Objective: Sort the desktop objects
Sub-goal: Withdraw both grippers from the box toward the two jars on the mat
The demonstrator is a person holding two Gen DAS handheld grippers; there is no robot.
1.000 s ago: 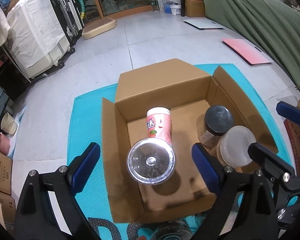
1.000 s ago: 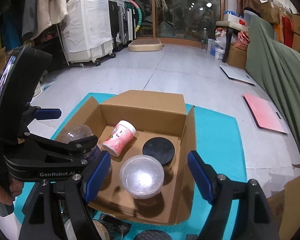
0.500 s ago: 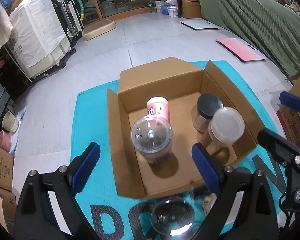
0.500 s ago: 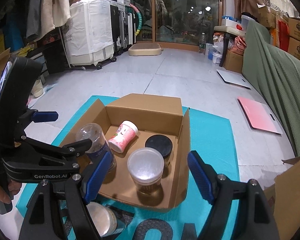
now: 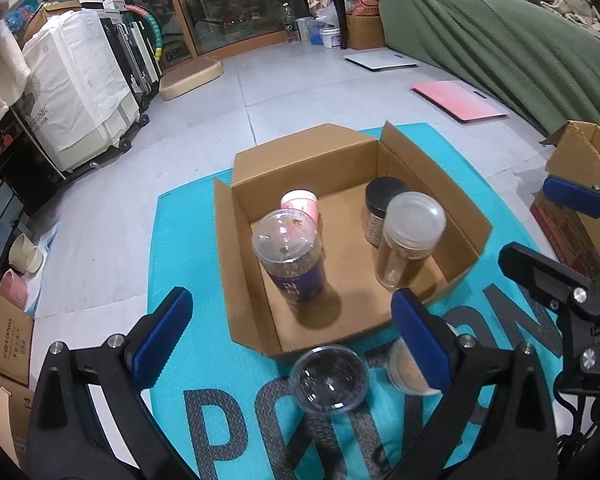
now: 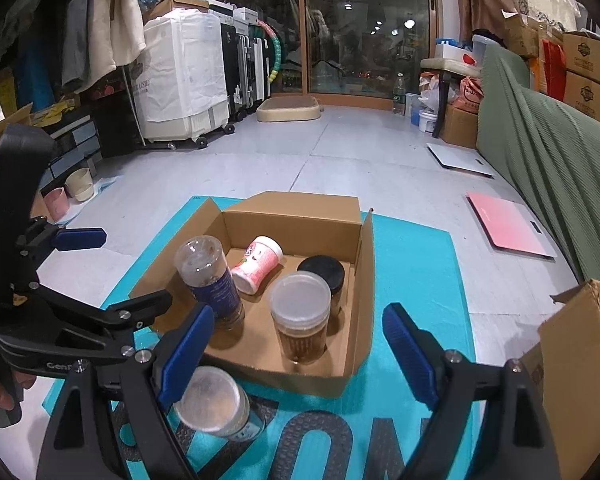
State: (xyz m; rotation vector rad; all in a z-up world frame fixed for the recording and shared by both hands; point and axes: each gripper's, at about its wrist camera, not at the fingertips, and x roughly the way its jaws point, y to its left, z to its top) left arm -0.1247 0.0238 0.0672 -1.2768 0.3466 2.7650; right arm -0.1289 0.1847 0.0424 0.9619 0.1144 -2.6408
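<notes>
Left wrist view: blue-labelled jar (image 5: 290, 258) stands upright in the cardboard box (image 5: 244, 280), ahead of the left gripper (image 5: 292, 340) — jaws spread wide, holding nothing. Beside it in the box: a pink cup (image 5: 300, 204) on its side, a black-lidded jar (image 5: 384, 208), a clear-lidded jar (image 5: 410, 240). Two more jars (image 5: 328, 380) stand on the teal mat (image 5: 180, 264), just before the box. Right gripper (image 6: 296, 352) — also spread, empty.

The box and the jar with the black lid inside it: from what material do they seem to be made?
The box looks like brown corrugated cardboard, matte, with folded flaps and raw cut edges. The jar with the black lid seems to have a clear body, plastic or glass, I cannot tell which; its lid looks like smooth black plastic with a dull sheen.
</notes>
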